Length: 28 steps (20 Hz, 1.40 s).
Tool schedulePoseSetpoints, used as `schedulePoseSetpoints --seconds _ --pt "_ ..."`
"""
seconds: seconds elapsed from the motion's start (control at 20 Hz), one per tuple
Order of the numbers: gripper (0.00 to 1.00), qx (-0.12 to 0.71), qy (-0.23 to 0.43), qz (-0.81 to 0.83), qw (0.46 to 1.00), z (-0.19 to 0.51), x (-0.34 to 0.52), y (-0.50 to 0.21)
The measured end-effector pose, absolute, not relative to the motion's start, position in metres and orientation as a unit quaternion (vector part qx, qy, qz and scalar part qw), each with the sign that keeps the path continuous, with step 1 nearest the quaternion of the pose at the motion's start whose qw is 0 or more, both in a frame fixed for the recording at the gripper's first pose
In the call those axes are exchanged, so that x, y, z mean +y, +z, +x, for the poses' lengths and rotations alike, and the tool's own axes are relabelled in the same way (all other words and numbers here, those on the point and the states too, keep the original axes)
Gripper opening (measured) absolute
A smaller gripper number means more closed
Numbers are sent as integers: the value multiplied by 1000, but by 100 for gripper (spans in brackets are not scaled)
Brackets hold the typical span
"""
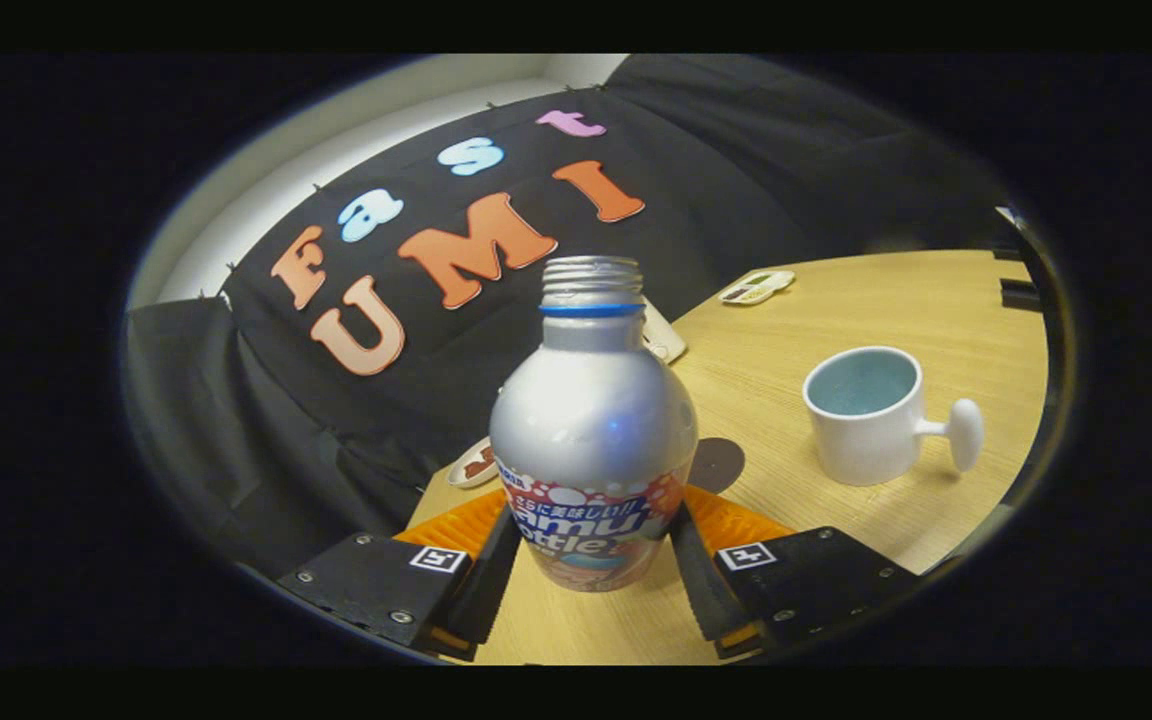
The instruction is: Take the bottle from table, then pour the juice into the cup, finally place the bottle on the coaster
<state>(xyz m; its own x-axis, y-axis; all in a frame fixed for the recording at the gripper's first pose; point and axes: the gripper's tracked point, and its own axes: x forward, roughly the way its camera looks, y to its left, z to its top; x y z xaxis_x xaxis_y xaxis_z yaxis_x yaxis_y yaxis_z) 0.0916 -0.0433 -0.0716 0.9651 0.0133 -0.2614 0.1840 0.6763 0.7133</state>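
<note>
Currently, the claw (591, 560) is sitting at the lower centre of the frame with both fingers pressing against the lower body of the aluminium bottle (593, 440), one on each side, so it is gripping the bottle. The bottle is standing upright between the fingers, filling the centre of the frame. Its silver shoulder is tapering to a threaded neck with a blue ring; the cap is off and the mouth is open. A printed label band is wrapping the lower body at the level of the fingers. Whether the bottle's base is resting on the wooden counter (836, 320) or is raised off it cannot be told.

The white mug (866, 415) is standing upright on the counter at the right of the frame, well apart from the bottle, with its knob-ended handle pointing right. Its pale blue interior is showing no visible liquid.

The dark round coaster (718, 463) is lying flat on the counter just beyond the right finger, between the bottle and the mug, partly hidden behind the bottle.

A small flat device (758, 287) is lying at the upper right, near the far edge of the counter.
</note>
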Motion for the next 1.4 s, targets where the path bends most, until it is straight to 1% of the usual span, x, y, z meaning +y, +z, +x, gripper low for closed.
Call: schedulePoseSetpoints --seconds 0.4,0.65,1.05,1.25,1.4 --pt "76 107 -59 558 821 110 -53 -62" --pt "76 93 -54 631 768 116 -53 -52" --pt "76 86 -54 718 689 125 -53 -40" --pt "76 86 -57 747 657 125 -52 -36" --pt "76 71 -56 769 633 128 -56 -31"
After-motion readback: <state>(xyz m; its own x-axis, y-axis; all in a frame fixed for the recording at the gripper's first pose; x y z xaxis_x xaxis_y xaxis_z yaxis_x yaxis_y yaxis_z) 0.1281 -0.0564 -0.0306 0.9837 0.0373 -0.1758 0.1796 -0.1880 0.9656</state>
